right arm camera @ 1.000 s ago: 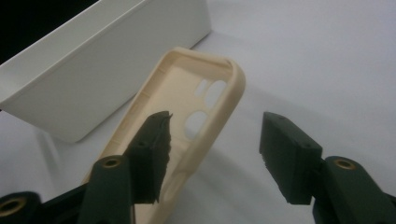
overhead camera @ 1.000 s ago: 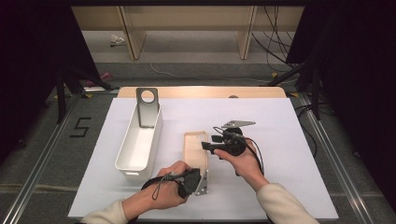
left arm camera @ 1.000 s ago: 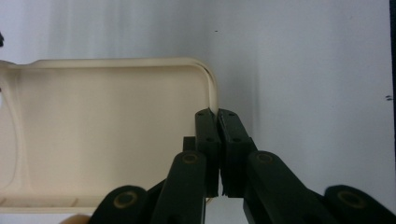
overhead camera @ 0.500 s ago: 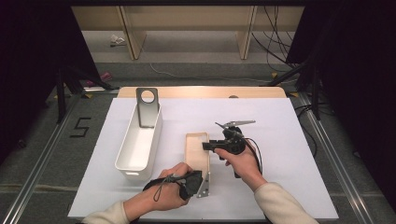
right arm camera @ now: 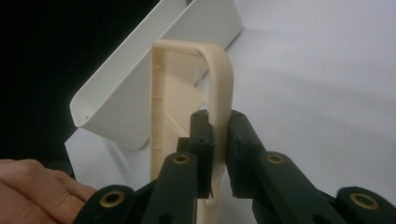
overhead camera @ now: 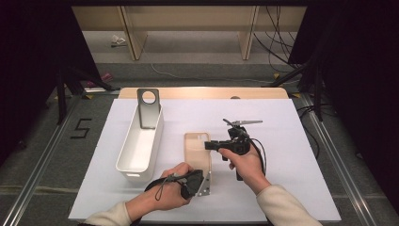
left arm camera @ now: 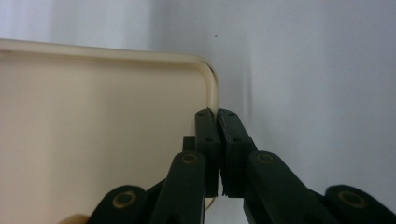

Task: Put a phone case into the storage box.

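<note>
The left gripper (left arm camera: 217, 154) is clamped on the beige phone case's (overhead camera: 196, 149) edge. The right gripper (right arm camera: 218, 154) has just been closing, and its jaws now pinch the case's side wall.

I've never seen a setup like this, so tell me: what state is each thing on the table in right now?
Beige case: lying flat, gripped at two edges.
Left gripper: shut on the case's rim near a corner.
Right gripper: jaws have just been closing, now clamped on the case's side wall.
White bin: upright, open-topped, holding only a bracket.
Grey bracket: standing at the bin's far end.
</note>
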Available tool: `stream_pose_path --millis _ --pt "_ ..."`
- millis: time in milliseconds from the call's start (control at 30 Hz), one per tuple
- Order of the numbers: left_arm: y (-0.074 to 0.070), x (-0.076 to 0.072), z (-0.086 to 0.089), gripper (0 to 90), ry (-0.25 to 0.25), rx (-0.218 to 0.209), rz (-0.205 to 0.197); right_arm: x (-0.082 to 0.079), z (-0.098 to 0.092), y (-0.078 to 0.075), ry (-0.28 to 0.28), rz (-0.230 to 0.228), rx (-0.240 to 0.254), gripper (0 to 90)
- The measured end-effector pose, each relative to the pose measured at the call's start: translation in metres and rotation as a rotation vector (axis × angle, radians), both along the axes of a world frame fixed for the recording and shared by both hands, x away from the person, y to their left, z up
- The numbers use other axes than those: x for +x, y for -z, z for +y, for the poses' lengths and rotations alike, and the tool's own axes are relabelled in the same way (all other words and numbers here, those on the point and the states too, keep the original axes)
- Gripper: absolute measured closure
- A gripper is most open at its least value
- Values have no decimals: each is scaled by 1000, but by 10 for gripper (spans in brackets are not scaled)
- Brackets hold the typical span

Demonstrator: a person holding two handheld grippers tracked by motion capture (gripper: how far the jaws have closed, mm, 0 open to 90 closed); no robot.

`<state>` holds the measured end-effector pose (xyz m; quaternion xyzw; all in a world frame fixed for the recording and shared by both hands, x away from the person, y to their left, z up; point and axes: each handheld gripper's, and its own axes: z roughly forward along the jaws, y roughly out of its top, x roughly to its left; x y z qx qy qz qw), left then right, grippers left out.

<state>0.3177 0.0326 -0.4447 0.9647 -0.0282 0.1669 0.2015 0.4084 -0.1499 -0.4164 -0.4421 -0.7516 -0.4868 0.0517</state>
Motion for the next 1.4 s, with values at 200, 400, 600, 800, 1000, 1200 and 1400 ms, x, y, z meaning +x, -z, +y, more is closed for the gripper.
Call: stream_pose_path --millis 200,400,600,800,1000,1200,1400 --pt "-1 4 5 800 -13 -38 -10 -3 -3 -8 6 -32 7 826" --pt "-12 14 26 483 -123 -351 50 -5 -20 -20 52 -104 12 824" --pt "-14 24 53 300 -291 -571 107 -8 -41 -25 85 -173 -13 822" --pt "-10 23 70 281 -372 -650 123 -12 -50 -24 95 -205 -29 821" --pt "-12 23 76 279 -418 -700 116 -18 -55 -26 83 -269 -26 821" --pt "-10 26 78 256 -449 -724 122 -26 -62 -25 79 -305 -26 820" --pt "-11 27 78 211 -484 -753 118 -33 -69 -21 91 -304 -15 819"
